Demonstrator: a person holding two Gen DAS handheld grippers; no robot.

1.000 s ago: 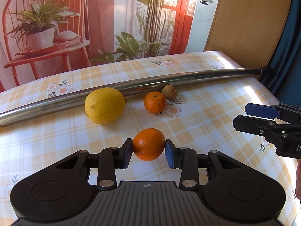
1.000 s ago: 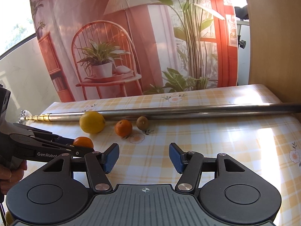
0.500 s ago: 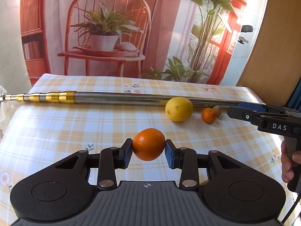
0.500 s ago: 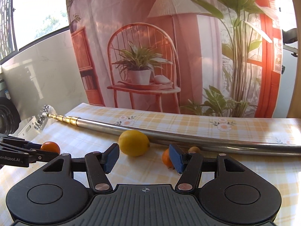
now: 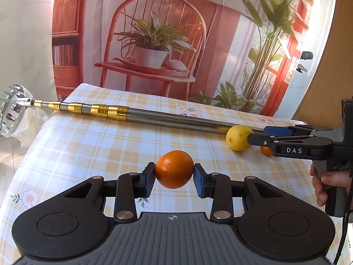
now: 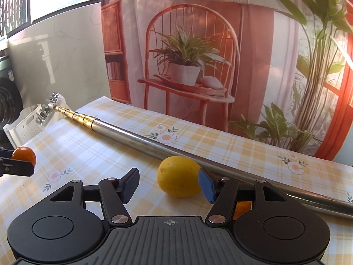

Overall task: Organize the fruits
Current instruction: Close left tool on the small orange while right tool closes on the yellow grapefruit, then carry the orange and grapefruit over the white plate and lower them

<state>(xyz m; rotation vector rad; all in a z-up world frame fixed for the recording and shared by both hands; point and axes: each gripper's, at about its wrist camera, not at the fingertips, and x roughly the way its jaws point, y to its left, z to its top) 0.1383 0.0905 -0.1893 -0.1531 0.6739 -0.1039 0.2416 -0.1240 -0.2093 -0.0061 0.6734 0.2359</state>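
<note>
The left gripper (image 5: 174,177) still pinches the orange (image 5: 174,169); the right gripper (image 6: 168,185), jaws spread, has closed in on the lemon (image 6: 179,176).

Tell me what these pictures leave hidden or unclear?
- Small orange: right wrist view, mostly behind the right gripper; left wrist view shows only a sliver.
- White crate: contents unseen, past the table edge.
- Pole: far end cut off by the frame.

both wrist views look low along their fingers, sharing the lemon (image 5: 239,138) and pole (image 6: 154,142).
</note>
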